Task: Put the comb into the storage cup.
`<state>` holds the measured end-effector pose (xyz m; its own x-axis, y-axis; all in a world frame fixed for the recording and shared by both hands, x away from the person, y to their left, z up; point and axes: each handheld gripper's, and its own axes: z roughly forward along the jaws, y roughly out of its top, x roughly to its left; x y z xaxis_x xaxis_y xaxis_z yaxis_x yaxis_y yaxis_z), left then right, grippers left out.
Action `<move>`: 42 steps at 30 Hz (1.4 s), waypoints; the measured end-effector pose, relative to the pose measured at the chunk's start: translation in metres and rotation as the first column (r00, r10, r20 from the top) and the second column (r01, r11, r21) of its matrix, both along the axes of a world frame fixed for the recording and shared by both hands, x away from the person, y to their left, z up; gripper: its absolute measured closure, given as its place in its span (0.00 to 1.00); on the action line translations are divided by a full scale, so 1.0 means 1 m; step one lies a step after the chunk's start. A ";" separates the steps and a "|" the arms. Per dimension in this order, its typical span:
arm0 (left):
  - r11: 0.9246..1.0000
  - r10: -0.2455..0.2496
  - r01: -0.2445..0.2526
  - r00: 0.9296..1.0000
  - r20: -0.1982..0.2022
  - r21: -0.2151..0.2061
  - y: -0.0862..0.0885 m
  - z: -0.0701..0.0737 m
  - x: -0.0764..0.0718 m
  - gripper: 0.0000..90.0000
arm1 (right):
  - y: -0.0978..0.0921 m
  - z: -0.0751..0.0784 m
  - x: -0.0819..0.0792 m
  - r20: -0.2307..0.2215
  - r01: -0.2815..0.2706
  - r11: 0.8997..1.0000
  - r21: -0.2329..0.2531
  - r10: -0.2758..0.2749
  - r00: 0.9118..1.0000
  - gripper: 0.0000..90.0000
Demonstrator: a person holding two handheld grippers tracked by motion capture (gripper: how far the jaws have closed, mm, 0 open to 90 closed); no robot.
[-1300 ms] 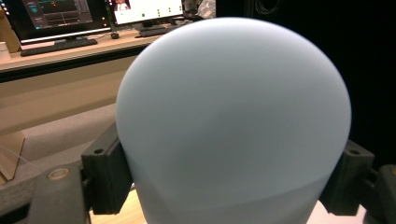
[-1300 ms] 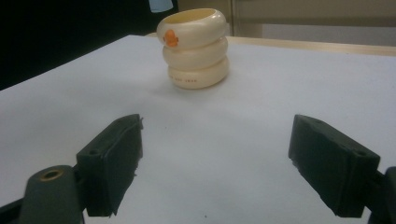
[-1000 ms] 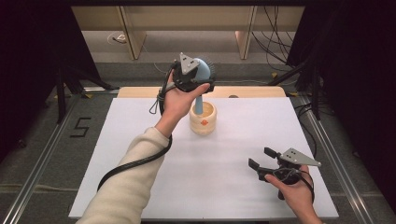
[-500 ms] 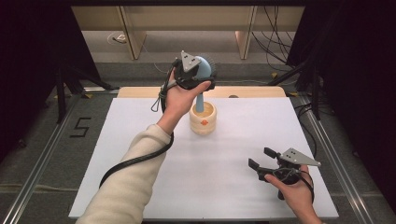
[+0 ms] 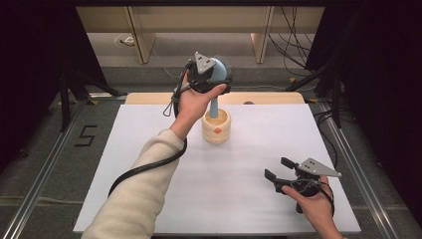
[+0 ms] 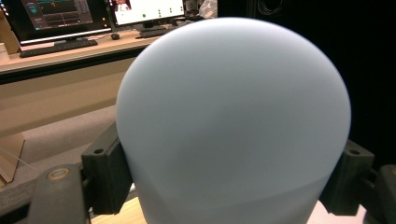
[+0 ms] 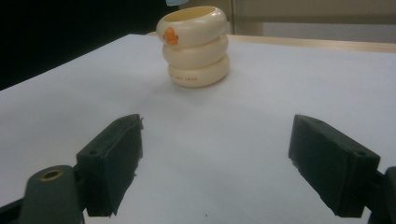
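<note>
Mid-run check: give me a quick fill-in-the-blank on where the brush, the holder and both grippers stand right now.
1. The left gripper is shut on the head of the light ____ brush.
2. The brush's handle points down toward the cream-coloured ____, which stands upright on the white table.
3. The right gripper is low over the table near its right front, its jaws ____ and holding nothing.

Missing words: blue; holder; open

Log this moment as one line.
left gripper: shut on blue brush | brush handle in cream cup | right gripper: open, idle
</note>
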<state>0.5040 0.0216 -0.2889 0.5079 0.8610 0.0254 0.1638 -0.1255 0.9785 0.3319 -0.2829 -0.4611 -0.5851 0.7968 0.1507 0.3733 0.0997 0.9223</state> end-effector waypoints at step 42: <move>0.999 0.018 -0.017 1.000 -0.015 0.027 -0.009 -0.008 0.021 0.22 | -0.001 -0.001 0.001 -0.004 -0.001 1.000 -0.002 0.001 1.000 0.21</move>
